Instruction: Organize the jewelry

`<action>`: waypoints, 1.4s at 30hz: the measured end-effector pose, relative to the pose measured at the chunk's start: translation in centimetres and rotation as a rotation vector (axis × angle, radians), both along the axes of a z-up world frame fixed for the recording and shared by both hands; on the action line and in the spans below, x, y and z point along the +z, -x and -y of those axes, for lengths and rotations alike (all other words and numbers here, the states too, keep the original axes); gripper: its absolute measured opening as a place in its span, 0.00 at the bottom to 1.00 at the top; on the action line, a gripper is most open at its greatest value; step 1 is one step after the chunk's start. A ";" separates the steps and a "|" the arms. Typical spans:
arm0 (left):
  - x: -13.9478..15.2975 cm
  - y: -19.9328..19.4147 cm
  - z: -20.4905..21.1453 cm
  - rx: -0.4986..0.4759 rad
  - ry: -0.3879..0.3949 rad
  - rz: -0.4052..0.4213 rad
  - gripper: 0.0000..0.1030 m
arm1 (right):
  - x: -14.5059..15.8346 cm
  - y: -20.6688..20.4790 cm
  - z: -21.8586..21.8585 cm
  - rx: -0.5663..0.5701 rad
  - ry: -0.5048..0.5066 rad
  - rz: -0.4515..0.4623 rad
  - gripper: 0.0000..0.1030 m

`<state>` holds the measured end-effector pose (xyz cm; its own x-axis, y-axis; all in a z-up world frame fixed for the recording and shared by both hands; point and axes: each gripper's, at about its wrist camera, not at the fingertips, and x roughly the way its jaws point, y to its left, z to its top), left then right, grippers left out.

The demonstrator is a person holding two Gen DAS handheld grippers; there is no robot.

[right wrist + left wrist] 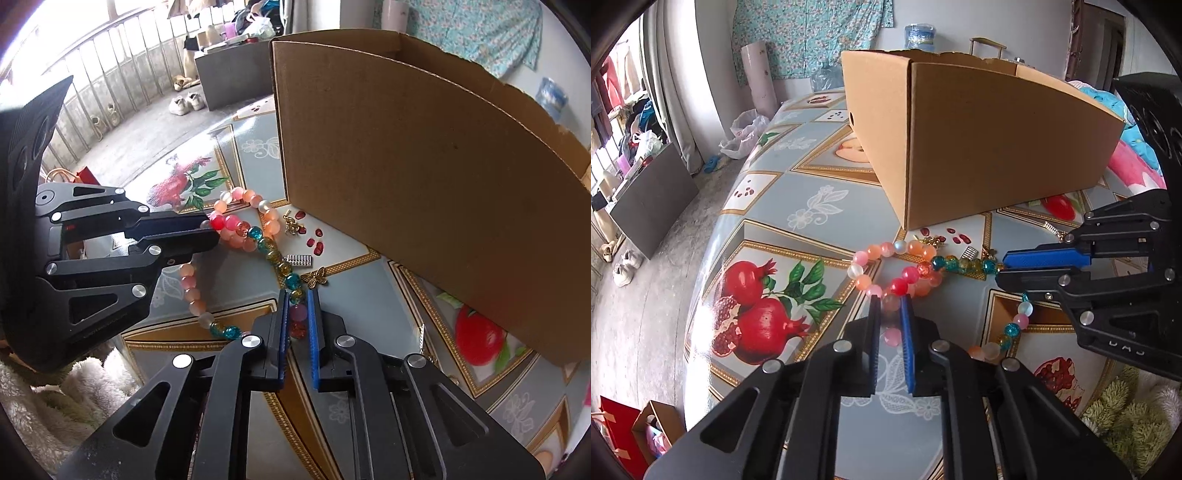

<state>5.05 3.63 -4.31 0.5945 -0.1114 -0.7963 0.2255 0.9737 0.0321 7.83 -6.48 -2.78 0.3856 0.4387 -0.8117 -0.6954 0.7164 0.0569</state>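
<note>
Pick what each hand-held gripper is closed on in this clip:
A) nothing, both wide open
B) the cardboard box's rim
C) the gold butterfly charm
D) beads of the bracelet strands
D: the left hand-held gripper pinches a pink bead of the beaded bracelets, and the right hand-held gripper clamps a purple bead; the butterfly charm lies free beside the cardboard box.

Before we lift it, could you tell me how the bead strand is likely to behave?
The bead strand will probably hang floppy: it lies in loose loops on the table. Its glossy round beads may slip between the left gripper pads. With the right gripper shut on another section, the middle would likely sag.
</note>
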 end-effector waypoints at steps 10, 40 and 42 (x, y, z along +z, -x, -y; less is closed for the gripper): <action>3.6 2.5 0.2 0.000 0.005 0.111 0.09 | 2.9 2.2 2.1 -0.023 -0.066 0.075 0.07; 10.0 -19.1 6.9 -0.258 -0.108 0.032 0.09 | 7.9 -20.0 7.5 0.019 -0.164 -0.200 0.07; 9.1 -19.5 7.1 -0.271 -0.136 0.001 0.09 | 6.5 -20.9 6.7 0.041 -0.128 -0.270 0.07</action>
<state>24.51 -3.49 4.80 0.5583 -0.1586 -0.8144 0.4769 0.8646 0.1586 28.74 -13.20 3.73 0.1431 0.5548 -0.8196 -0.6713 0.6629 0.3315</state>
